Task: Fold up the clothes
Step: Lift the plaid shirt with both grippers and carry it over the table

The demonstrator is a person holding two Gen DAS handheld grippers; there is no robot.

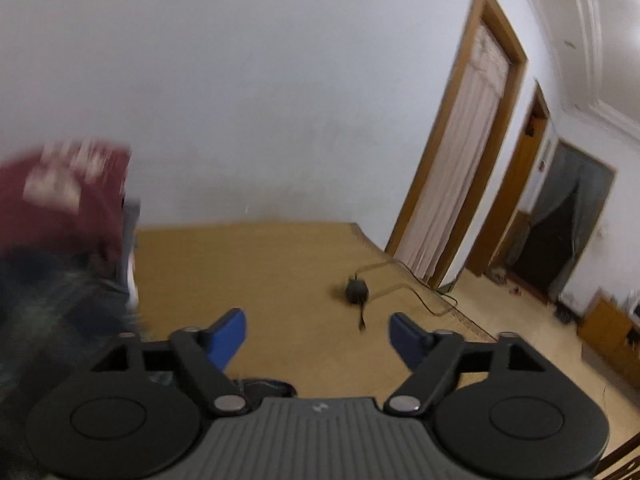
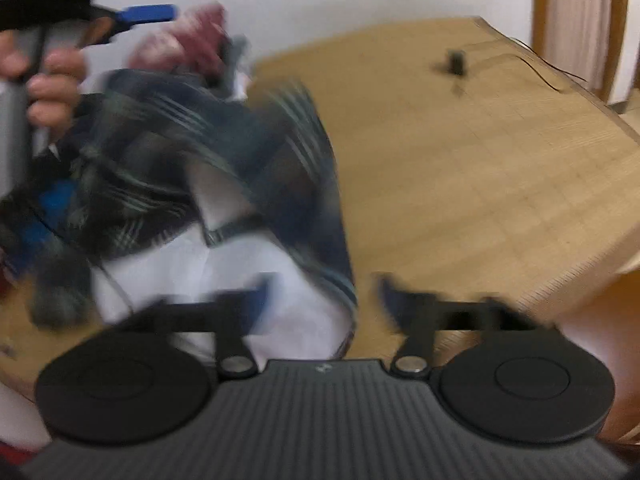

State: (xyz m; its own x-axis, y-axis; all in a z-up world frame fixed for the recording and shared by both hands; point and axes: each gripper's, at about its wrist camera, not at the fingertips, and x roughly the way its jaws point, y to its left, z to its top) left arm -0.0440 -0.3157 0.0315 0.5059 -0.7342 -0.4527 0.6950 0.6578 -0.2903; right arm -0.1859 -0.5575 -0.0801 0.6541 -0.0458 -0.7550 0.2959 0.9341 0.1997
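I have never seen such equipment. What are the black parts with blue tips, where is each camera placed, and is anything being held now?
No robot here: a person holds one hand-held gripper in each hand, and each carries a camera looking along its blue fingers. The left gripper and the right gripper both stand open, with nothing between the fingers. The right view also shows the person's hand gripping the left tool. On the straw-coloured surface lie a dark plaid garment, something white and a dark red garment, all blurred. A small black device with a cable lies farther away.
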